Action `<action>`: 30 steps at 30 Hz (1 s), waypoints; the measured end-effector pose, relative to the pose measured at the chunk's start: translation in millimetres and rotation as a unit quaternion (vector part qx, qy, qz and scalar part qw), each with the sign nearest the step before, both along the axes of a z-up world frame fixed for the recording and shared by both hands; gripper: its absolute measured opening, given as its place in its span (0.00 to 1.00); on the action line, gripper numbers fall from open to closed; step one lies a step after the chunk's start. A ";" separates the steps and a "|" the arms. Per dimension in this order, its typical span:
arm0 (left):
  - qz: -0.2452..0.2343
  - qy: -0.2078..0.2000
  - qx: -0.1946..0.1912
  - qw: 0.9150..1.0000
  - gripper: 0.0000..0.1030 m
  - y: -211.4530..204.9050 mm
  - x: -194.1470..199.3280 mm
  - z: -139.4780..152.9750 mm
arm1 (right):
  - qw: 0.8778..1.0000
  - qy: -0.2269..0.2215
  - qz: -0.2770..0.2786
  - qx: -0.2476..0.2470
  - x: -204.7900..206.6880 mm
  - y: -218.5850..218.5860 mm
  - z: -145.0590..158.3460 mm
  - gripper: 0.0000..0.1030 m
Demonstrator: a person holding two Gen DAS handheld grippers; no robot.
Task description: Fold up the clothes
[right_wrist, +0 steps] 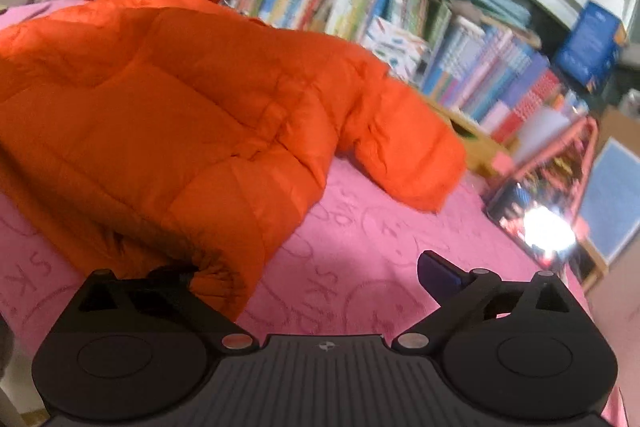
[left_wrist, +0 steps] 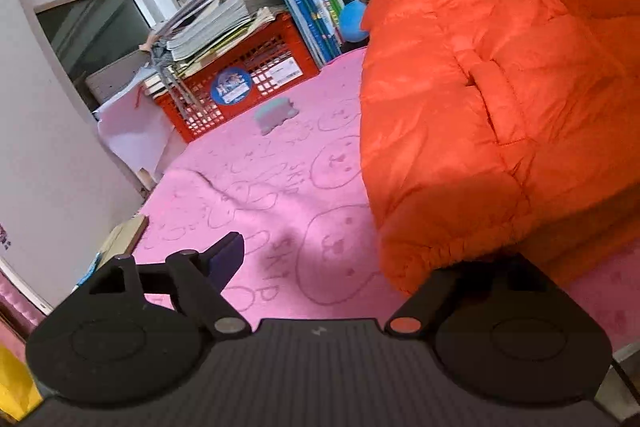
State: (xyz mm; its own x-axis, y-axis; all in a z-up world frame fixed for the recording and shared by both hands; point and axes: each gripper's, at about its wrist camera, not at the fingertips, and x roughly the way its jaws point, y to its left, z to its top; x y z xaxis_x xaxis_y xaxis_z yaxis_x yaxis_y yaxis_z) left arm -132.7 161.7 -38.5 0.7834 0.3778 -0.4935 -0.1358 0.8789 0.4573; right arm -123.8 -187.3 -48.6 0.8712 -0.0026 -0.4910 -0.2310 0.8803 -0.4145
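While the orange jacket [left_wrist: 500, 99] lies half folded, both grippers [left_wrist: 340, 259] [right_wrist: 308, 267] are held wide, empty; the sleeve [right_wrist: 404, 151] probably must be gripped next.

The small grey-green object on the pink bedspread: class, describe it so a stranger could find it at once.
Start at the pink bedspread and look left of the orange puffer jacket. In front of the red plastic crate of papers lies the small grey-green object. It is the only loose, pale, lumpy thing on the spread; its detail is blurred.
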 end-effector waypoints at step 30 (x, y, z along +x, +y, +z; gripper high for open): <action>-0.177 -0.158 -0.216 0.947 0.99 -48.4 112.1 85.7 | 0.836 0.025 -0.146 0.529 129.9 -142.8 41.9 0.99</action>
State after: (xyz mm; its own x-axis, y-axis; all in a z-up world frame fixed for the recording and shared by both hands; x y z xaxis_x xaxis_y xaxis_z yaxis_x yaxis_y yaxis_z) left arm -20.6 113.4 47.1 0.9576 -0.1202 -0.2618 0.1324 0.9908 0.0295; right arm 6.1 -330.1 -6.7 0.8873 0.2473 -0.3894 0.0640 0.7699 0.6349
